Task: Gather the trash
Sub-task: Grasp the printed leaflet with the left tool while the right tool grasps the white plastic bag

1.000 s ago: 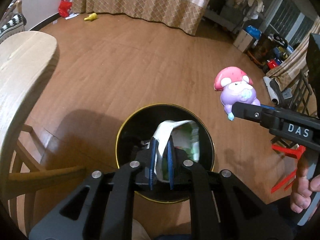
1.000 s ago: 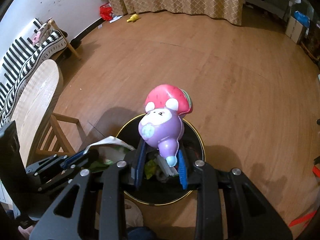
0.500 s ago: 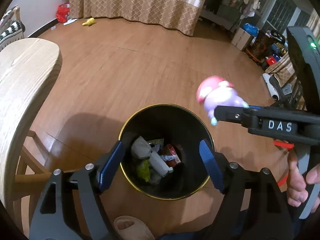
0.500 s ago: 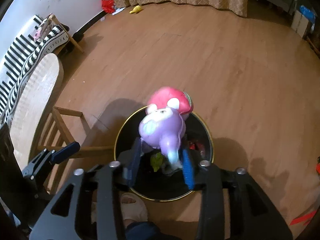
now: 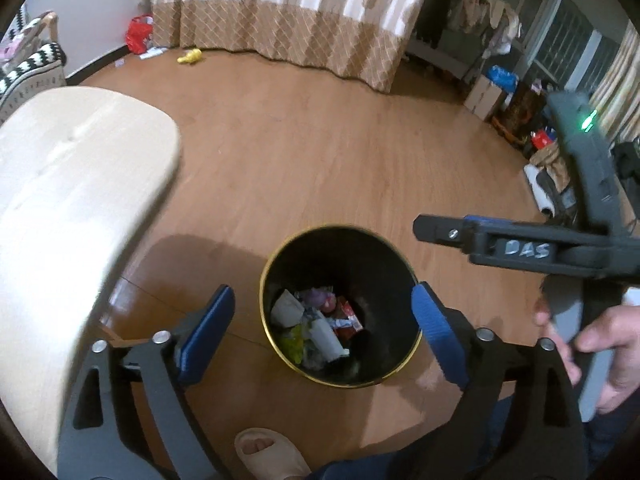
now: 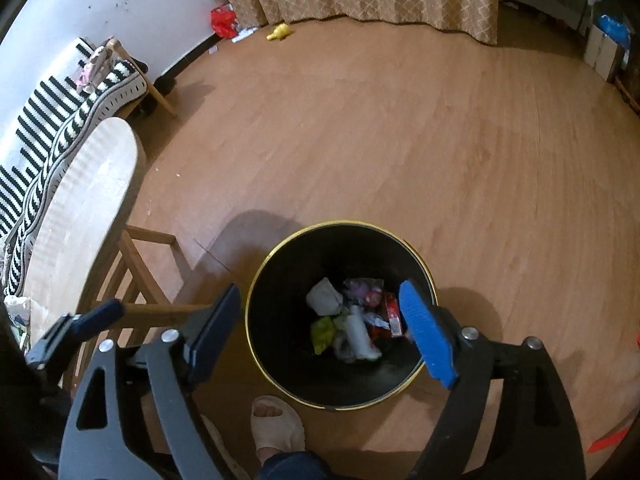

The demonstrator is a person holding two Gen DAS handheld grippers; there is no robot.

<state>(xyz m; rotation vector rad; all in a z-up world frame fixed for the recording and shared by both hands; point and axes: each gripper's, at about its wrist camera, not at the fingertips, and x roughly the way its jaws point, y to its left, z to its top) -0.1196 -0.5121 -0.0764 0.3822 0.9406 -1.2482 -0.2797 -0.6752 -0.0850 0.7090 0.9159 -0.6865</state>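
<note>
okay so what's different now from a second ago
Both grippers' jaws have just been opening and are empty: the left gripper dropped its crumpled wrapper, the right gripper dropped the purple toy into the trash bin. The bin stayed put.

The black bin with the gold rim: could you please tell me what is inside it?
Inside the black bin lies a pile of trash: crumpled white paper, a white bottle, a yellow-green wrapper, red packaging and a pink-purple toy. Whatever lies beneath the pile is covered.
</note>
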